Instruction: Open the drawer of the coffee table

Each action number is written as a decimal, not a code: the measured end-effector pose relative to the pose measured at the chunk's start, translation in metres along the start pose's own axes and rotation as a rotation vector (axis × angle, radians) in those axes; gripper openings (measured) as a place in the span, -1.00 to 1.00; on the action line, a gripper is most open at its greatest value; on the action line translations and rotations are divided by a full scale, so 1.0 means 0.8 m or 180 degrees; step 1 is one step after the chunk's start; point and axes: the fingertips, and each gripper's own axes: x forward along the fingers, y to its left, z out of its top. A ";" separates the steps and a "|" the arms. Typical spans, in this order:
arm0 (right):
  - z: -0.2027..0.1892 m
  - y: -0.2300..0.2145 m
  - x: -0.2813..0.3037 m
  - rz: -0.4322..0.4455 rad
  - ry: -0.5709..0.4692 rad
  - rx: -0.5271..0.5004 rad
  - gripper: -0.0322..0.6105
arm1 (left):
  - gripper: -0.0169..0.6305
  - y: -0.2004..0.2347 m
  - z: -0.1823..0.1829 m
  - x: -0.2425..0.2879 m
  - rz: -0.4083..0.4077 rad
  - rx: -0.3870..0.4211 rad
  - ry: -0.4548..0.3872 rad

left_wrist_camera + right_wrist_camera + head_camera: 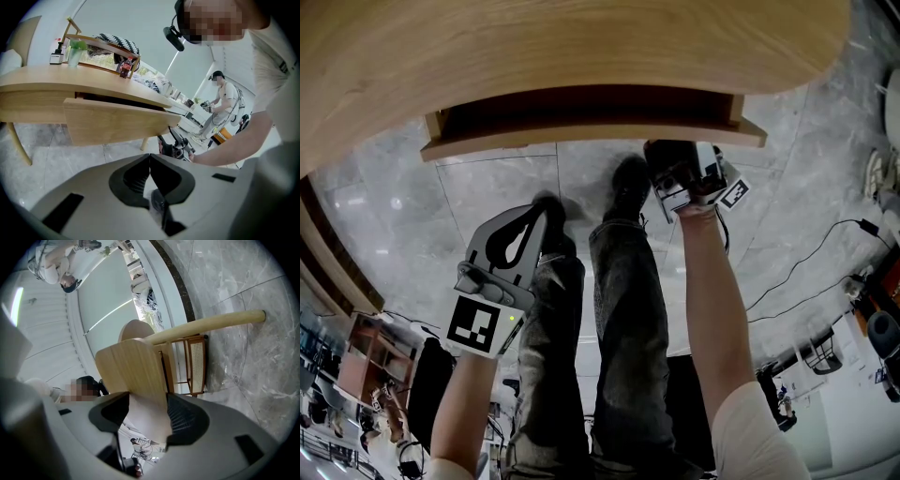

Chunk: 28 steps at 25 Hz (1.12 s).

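The wooden coffee table [534,47] fills the top of the head view. Its drawer front [581,136] stands pulled out a little from under the top, with a dark gap behind it. My right gripper [667,150] points up at the panel's lower right edge. In the right gripper view the drawer front [136,371] sits between the pads, and the right gripper [147,404] is shut on it. My left gripper [546,208] hangs back over the floor, shut and holding nothing. In the left gripper view, the left gripper [150,155] faces the drawer front [112,124] and the right gripper [176,145].
The person's legs and shoes [623,187] stand on the grey marble floor below the drawer. Cables [811,253] trail at the right. A tray with a cola bottle [124,67] rests on the table. A table leg [211,324] and a cane-sided piece of furniture [197,362] lie beyond.
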 end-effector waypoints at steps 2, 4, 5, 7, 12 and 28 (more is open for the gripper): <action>-0.003 0.000 -0.004 -0.0005 0.0023 0.0000 -0.05 | -0.89 0.000 -0.003 -0.002 0.0010 -0.0007 -0.0001; -0.006 0.001 -0.008 -0.0009 0.0041 0.0001 -0.05 | -0.89 0.000 -0.008 -0.004 0.0016 -0.0013 0.0000; -0.007 0.002 -0.010 -0.0011 0.0049 0.0005 -0.05 | -0.89 -0.001 -0.008 -0.004 0.0012 -0.0015 -0.0009; -0.011 0.005 -0.016 -0.0016 0.0064 0.0019 -0.05 | -0.89 -0.004 -0.007 -0.004 0.0009 -0.0016 -0.0015; -0.026 0.010 -0.038 -0.0045 0.0085 0.0045 -0.05 | -0.89 -0.012 -0.013 -0.004 0.0012 -0.0009 0.0012; -0.032 0.011 -0.047 -0.0467 -0.0039 0.0168 -0.05 | -0.89 -0.023 0.016 -0.010 -0.0011 0.0021 -0.0036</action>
